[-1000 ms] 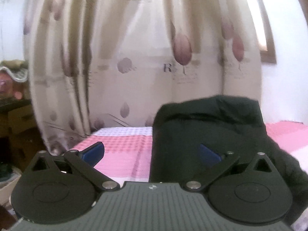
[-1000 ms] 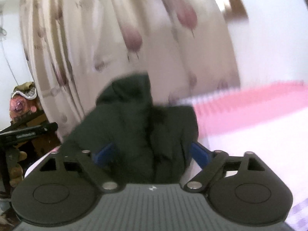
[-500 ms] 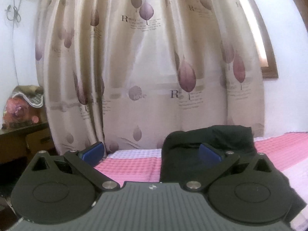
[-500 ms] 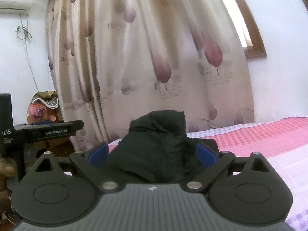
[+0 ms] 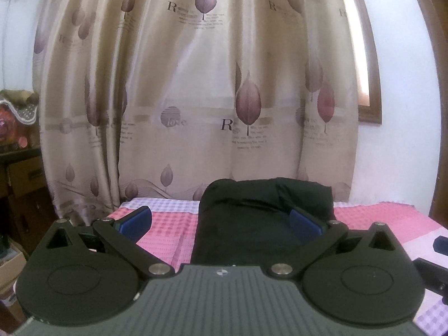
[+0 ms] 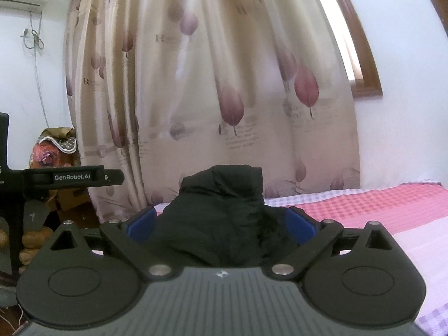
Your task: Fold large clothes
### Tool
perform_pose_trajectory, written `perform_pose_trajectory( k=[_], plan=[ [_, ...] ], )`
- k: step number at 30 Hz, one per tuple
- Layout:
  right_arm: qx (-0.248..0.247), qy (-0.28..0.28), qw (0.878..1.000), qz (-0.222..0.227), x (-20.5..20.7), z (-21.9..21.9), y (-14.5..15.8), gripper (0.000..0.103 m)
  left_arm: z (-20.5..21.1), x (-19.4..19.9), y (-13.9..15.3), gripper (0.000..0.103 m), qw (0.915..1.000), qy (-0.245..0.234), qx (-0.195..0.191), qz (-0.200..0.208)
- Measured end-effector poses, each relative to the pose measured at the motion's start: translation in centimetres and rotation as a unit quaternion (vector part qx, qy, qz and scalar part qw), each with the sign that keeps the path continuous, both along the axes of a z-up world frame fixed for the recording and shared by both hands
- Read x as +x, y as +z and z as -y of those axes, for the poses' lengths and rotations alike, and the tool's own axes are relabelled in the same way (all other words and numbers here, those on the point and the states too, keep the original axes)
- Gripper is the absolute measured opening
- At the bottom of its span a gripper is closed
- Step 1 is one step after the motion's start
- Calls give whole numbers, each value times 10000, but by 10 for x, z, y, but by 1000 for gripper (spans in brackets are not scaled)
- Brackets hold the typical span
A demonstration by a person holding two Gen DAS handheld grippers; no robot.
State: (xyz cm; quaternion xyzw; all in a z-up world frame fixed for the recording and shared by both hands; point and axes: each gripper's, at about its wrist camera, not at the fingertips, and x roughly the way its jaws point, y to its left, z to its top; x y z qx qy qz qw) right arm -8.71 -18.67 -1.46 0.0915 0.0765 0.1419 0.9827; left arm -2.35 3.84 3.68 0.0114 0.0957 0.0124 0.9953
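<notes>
Garment [image 5: 260,218], black and folded into a bundle, lies on the pink checked bed [image 5: 168,235] in front of a leaf-print curtain [image 5: 196,98]. Left gripper [image 5: 219,219] and right gripper [image 6: 221,222] hover near the garment, fingers spread wide, gripping nothing.

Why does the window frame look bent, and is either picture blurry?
Left wrist view: the fisheye lens bows the window frame; the curtain is fairly sharp and lit from behind. Right wrist view: same bowing, the curtain print looks softer, and there is glare at the window edge.
</notes>
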Motion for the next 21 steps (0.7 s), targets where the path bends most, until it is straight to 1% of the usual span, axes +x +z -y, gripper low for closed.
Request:
perform_pose_trajectory(
  k=[5, 9, 17, 19, 21],
  plan=[
    [-51, -89, 9999, -70, 0, -2, -2, 100, 1, 1, -4, 103, 10000, -16, 17, -60],
    [-194, -246, 9994, -127, 3, -3, -3, 100, 2, 2, -10, 103, 9999, -23, 33, -131],
    [-229, -302, 9990, -247, 5, -3, -9, 100, 6, 4, -20, 103, 9997, -46, 89, -201],
    [-231, -287, 9990, -261, 6, -3, -10, 100, 6, 2, -22, 103, 9998, -144, 95, -135],
    [-250, -275, 9989, -286, 6, -4, -11, 100, 10, -2, -25, 103, 9997, -142, 202, 13]
  ],
)
